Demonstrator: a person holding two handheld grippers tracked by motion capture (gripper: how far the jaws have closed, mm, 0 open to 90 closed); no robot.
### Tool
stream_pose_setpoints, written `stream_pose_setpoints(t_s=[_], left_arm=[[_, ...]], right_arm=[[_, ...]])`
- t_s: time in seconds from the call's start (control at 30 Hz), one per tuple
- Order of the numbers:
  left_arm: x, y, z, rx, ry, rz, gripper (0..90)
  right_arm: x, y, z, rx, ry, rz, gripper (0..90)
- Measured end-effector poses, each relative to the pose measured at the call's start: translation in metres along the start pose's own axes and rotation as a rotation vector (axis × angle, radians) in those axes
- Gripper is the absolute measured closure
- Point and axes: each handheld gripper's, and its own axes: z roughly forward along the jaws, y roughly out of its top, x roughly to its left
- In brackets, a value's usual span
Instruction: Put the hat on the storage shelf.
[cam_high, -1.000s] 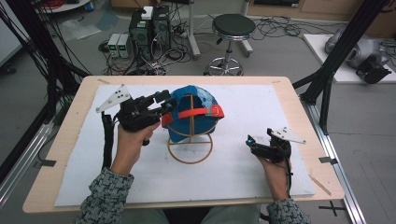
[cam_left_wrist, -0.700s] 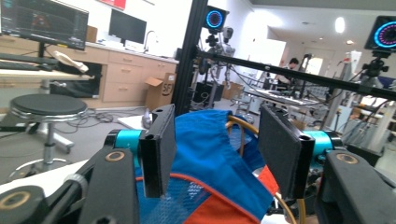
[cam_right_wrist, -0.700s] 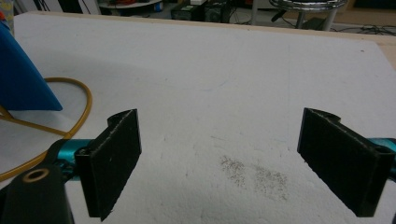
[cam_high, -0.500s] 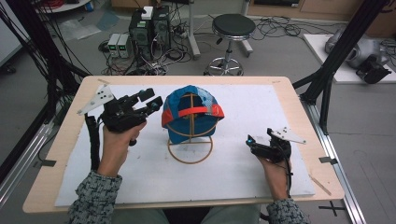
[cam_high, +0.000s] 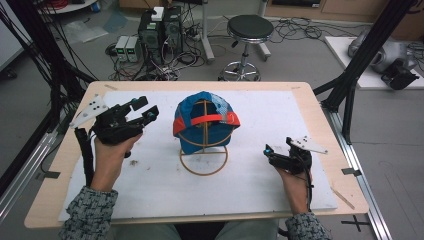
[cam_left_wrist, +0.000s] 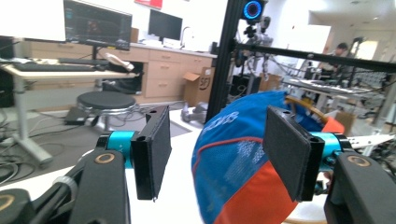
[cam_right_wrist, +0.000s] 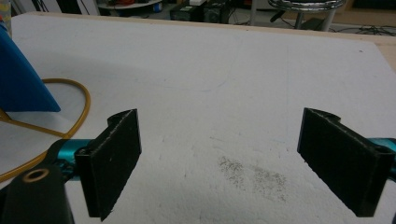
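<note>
On wire stand (cam_high: 204, 162): blue-orange cap (cam_high: 205, 120); left tool (cam_high: 145, 111) and right tool (cam_high: 271, 151) both agape

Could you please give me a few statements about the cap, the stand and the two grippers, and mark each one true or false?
1. The cap sits on a wire stand. True.
2. The left gripper is shut on the cap. False: its jaws are open and off to the cap's side, holding nothing.
3. The right gripper has open jaws over the white mat. True.
4. The cap is all red. False: it is mostly blue with orange-red trim.
5. A stool stands on the floor beyond the table. True.
</note>
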Motion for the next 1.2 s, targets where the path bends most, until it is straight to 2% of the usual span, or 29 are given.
stream_pose_setpoints(t_s=[0.2, 0.43, 0.53, 0.63, 0.7, 0.8, 1.2], left_arm=[[0.009, -0.006, -0.012, 0.008, 0.052, 0.017, 39.1], [0.016, -0.014, -0.024, 0.066, 0.147, 0.092, 34.8], [0.020, -0.020, -0.029, 0.085, 0.179, 0.109, 33.4], [0.024, -0.029, -0.033, 0.107, 0.195, 0.100, 33.4], [0.028, -0.034, -0.036, 0.133, 0.219, 0.104, 32.4], [0.033, -0.040, -0.041, 0.144, 0.246, 0.107, 30.9], [0.043, -0.056, -0.052, 0.185, 0.286, 0.087, 25.2]], right_arm=[[0.000, 0.000, 0.001, -0.002, 0.000, -0.004, 12.6], [0.000, 0.000, 0.001, 0.003, 0.000, -0.001, 12.6], [0.000, 0.000, 0.001, 0.003, 0.000, -0.001, 12.6], [0.000, 0.000, 0.001, 0.000, 0.001, -0.003, 12.6], [0.000, 0.000, 0.001, -0.001, -0.001, -0.002, 12.6], [0.000, 0.000, 0.001, 0.002, -0.001, 0.002, 12.6], [0.001, 0.000, -0.001, 0.001, -0.008, -0.005, 12.6]])
